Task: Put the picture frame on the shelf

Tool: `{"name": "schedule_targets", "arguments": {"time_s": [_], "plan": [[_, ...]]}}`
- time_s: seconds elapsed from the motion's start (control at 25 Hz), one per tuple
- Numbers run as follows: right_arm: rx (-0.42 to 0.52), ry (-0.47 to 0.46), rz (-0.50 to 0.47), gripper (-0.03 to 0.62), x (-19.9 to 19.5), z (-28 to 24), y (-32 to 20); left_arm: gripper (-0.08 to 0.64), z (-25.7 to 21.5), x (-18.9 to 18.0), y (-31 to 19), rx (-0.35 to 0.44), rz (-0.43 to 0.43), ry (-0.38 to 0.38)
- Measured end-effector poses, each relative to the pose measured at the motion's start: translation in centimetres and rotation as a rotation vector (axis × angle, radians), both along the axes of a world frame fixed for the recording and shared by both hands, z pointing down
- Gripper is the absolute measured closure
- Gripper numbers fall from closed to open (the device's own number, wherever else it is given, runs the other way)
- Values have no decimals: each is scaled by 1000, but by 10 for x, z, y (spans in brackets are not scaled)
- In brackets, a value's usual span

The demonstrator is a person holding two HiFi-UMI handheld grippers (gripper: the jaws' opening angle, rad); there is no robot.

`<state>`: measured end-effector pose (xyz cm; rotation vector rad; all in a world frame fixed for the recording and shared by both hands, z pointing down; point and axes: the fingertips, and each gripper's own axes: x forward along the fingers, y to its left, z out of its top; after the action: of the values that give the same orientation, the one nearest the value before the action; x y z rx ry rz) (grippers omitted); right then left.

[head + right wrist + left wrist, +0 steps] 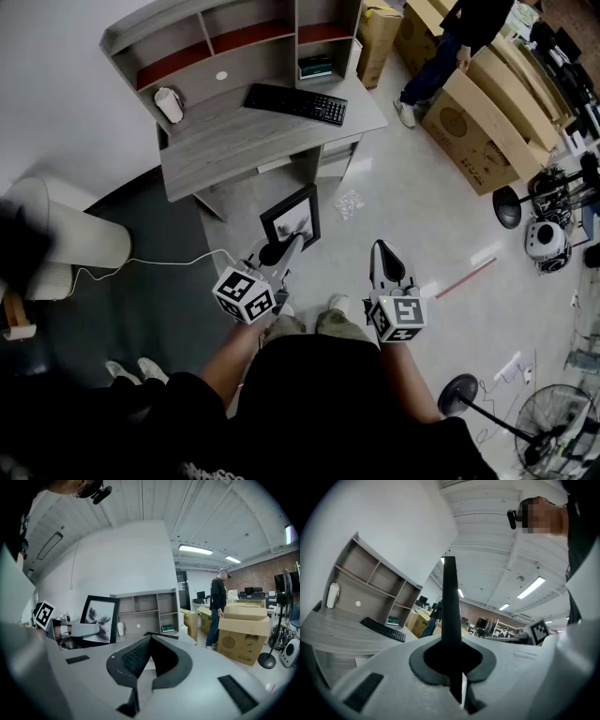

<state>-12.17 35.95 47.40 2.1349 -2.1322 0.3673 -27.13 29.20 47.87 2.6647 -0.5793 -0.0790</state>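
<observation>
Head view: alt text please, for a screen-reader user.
Seen from above, the left gripper is shut on the edge of a black-framed picture held over the pale floor, while the right gripper is shut and empty. Ahead stands a grey wooden desk with shelf compartments, a black keyboard on its top.

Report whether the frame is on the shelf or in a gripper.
In a gripper. The left gripper clamps the frame by its edge, over the floor, short of the desk.
</observation>
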Motion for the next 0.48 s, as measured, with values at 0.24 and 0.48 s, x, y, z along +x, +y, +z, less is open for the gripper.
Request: {"name": "schedule_targets", "arguments": {"time_s": [0.24,0.48], "plan": [[61,-27,25,578,46,-15,7,535,0,45,10,-1,-5,-24],[61,-60,-9,578,94,-10,12,535,-1,94,10,1,-20,-35]]}}
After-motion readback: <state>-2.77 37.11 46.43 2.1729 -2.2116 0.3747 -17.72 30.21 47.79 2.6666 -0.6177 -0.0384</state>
